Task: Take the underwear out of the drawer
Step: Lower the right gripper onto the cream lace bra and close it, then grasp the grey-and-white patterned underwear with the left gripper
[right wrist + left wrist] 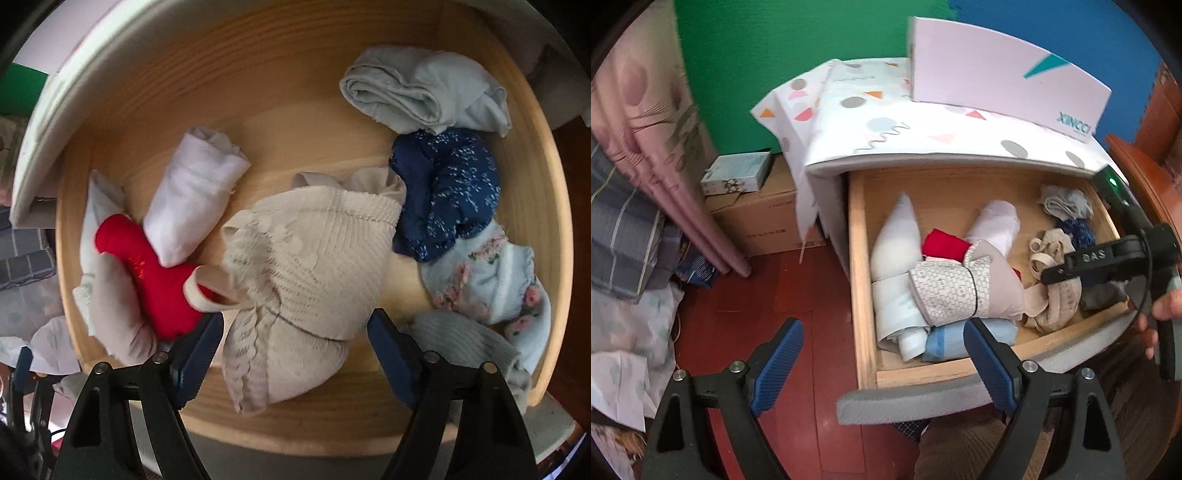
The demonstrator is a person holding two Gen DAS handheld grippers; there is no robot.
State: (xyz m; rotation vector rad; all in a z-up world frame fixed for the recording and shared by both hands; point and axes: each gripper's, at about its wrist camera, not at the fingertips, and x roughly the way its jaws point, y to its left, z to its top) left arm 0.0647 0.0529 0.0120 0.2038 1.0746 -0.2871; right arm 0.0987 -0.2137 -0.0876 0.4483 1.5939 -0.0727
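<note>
My finger pads (388, 354) are blue on black arms. In the pale wood drawer (258, 110) lie a cream ribbed piece (314, 258), a red roll (147, 266), a white roll (195, 199), a navy speckled piece (447, 192), a pale grey bundle (424, 92) and a light-blue pink-flowered piece (491, 280).

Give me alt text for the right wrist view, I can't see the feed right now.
The right gripper points down into an open wooden drawer, its jaws open on either side of a cream knitted garment. Red and white pieces lie to its left, navy speckled, grey and floral ones to its right.
</note>
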